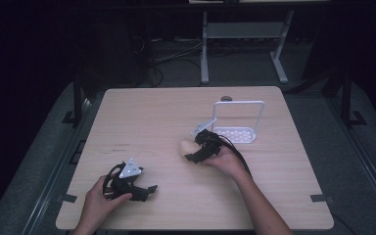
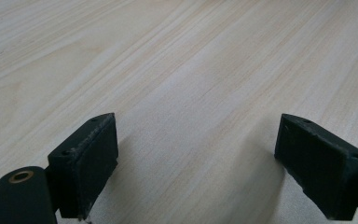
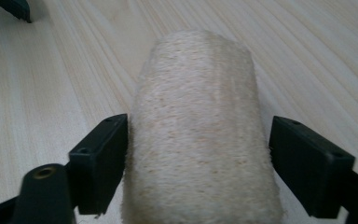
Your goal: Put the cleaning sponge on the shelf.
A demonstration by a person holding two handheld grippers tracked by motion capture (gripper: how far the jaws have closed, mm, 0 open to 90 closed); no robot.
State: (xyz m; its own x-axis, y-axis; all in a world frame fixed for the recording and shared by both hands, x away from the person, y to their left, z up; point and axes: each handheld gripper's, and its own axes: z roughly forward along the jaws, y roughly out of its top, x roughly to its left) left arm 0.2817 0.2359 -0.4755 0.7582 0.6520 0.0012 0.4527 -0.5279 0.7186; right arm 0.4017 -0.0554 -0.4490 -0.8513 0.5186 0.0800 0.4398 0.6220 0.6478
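A pale beige, rough-textured loofah-like roll [image 3: 196,84] lies on the light wooden table [image 1: 152,117], a little right of centre [image 1: 186,146]. My right gripper [image 3: 196,135] is open and straddles the roll's near end. Its left jaw touches the roll's side, and a narrow gap remains at the right jaw. In the high view this gripper [image 1: 194,155] points left toward the roll. My left gripper [image 1: 149,190] rests low near the table's front left, open, with only bare wood between its pads [image 2: 86,163].
A white wire-frame stand with a perforated base [image 1: 239,128] stands just behind the right hand. A small round grommet [image 1: 226,98] sits at the table's far edge. A black jaw tip of the other gripper [image 3: 14,8] shows far off.
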